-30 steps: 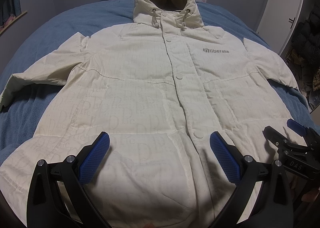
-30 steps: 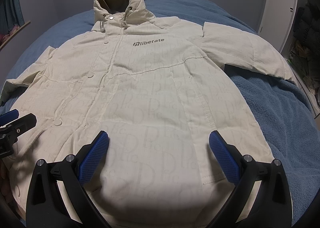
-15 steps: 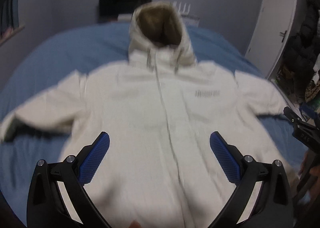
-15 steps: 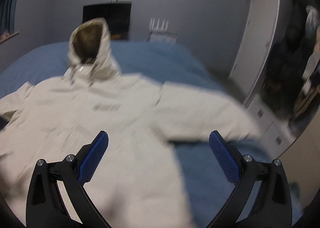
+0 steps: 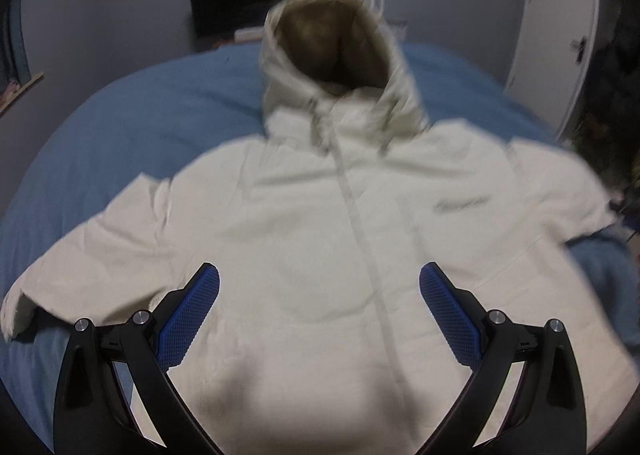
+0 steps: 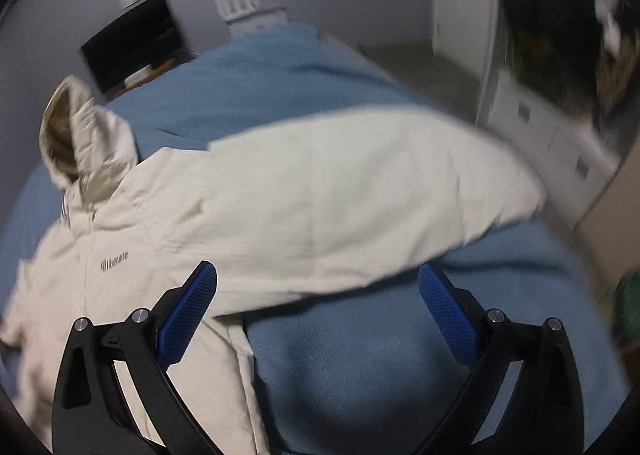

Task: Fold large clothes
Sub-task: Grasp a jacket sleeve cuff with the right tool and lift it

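Both of my wrist views are dim, lit by soft, cool indoor light with no glare. Motion blur smears the cream jacket (image 5: 320, 239) and its hood (image 5: 336, 55) in my left view; the chest lettering is an unreadable streak. My right view is blurred most at the far right, where the white drawers (image 6: 552, 127) streak. Fisheye distortion bows the blue bed (image 6: 400, 355) and darkens every corner. Only my left gripper (image 5: 319, 313) and right gripper (image 6: 318, 313) stay sharp. A faint shadow lies on the jacket's lower front.
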